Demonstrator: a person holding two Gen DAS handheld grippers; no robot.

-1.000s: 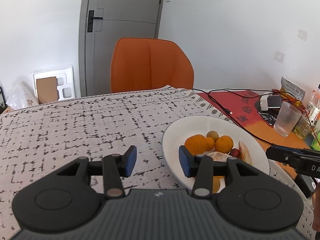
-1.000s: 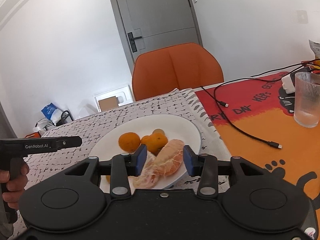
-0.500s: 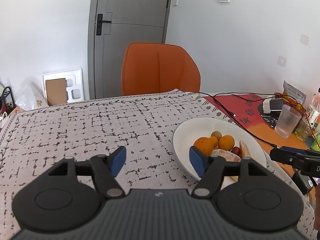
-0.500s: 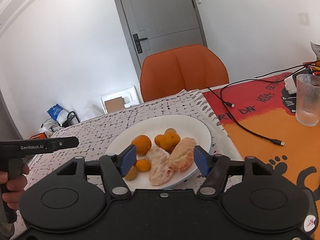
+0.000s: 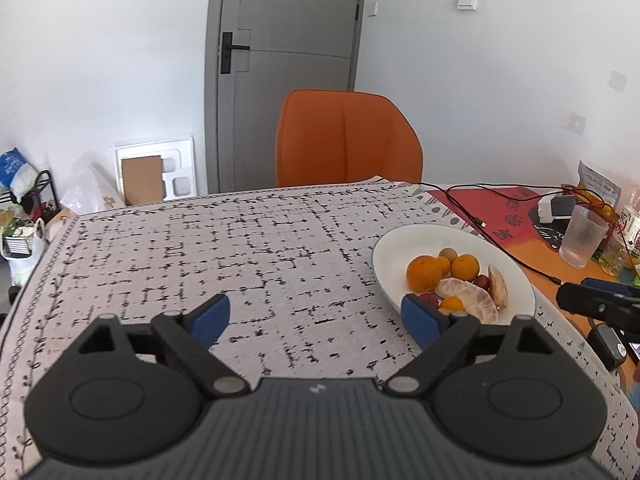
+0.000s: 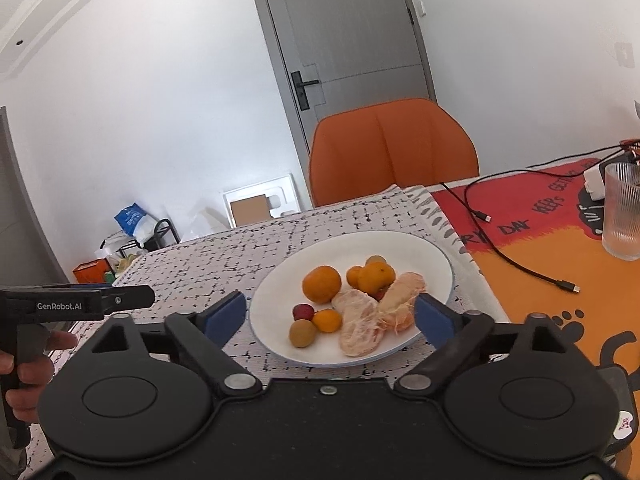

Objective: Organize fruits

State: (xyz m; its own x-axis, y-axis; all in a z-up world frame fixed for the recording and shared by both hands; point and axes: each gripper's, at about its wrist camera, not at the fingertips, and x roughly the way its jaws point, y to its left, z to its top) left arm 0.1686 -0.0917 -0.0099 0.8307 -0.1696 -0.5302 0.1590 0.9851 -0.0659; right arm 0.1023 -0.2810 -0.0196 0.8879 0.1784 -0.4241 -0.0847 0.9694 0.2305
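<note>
Left gripper [image 5: 316, 318], left of the white plate [image 6: 434, 256]: jaws just opened wide, nothing between them. Fruits [image 6: 358, 300] heaped on plate: oranges, peeled segments, small red and brown ones. Right gripper [image 6: 330, 316], near plate's front rim: jaws just opened wide, gripping nothing.

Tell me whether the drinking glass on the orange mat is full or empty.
Empty, as far as shows. The ribbed glass stands upright on the mat, and no liquid line is visible through its clear wall.
</note>
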